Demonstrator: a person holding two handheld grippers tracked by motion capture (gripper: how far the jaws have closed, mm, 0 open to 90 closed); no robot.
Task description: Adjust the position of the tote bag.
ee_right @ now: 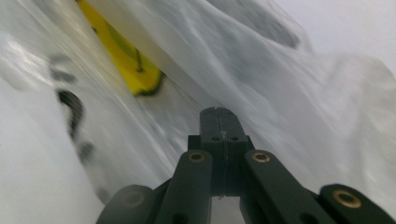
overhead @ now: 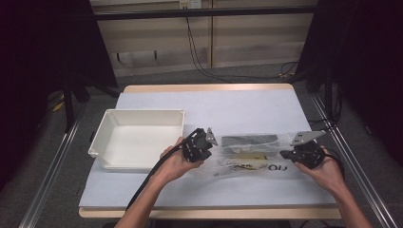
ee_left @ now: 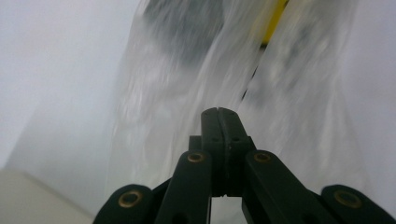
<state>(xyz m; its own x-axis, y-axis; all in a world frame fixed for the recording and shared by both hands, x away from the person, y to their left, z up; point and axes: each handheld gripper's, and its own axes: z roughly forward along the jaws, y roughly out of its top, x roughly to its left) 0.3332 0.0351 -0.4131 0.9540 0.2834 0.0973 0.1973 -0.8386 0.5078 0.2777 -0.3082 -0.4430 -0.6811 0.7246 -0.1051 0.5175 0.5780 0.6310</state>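
we keep the clear plastic bag (overhead: 249, 154) stretched between us on the table (overhead: 157, 190), right of the white tray (overhead: 138, 114). left gripper (overhead: 209, 137) pinches its left end, right gripper (overhead: 285, 154) its right end, both clenched on the film, hands low, jaws facing inward.

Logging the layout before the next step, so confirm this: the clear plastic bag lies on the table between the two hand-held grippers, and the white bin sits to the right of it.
One detail is wrong. In the high view the white bin sits to the left of the clear plastic bag, not the right. The rest holds: the bag lies on the table between the left hand-held gripper and the right hand-held gripper.
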